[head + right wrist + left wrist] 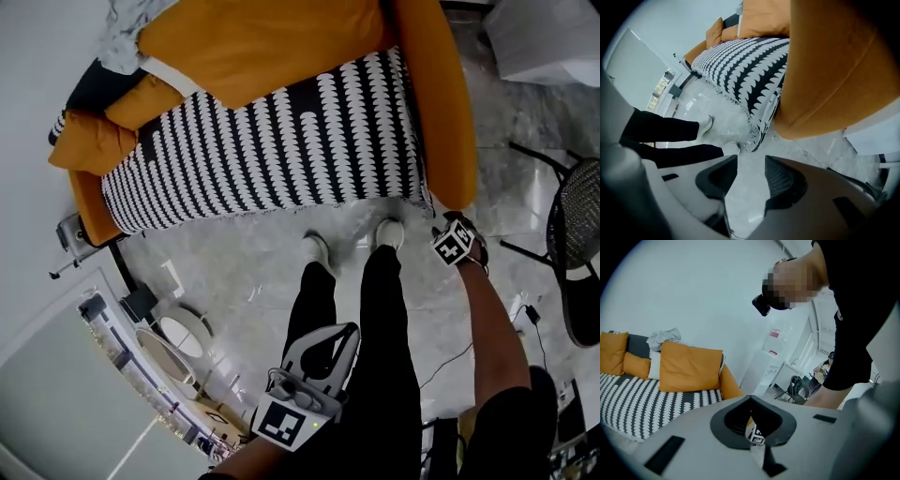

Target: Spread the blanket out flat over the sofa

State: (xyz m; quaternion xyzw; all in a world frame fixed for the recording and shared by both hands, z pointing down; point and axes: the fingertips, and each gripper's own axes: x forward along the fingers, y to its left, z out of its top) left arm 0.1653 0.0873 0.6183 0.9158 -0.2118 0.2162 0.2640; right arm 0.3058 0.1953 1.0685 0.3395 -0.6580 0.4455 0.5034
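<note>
A black-and-white patterned blanket (272, 141) lies spread over the seat of the orange sofa (441, 94); its front edge hangs to the floor. In the right gripper view the blanket's corner (761, 122) droops beside the armrest (834, 70). My right gripper (751, 161) is open with only floor between its jaws, just short of that corner. Its marker cube (455, 242) shows by the sofa's right front end. My left gripper (349, 330) hangs low by my legs, away from the sofa, shut on nothing. In its own view the left gripper (750, 398) has its tips touching.
Orange cushions (262, 37) and a grey cloth (122, 28) rest along the sofa back. My shoes (389, 232) stand right before the blanket's edge. A black chair (577, 244), a floor cable (525, 314) and a white box (553, 37) are to the right, a round mirror (178, 333) left.
</note>
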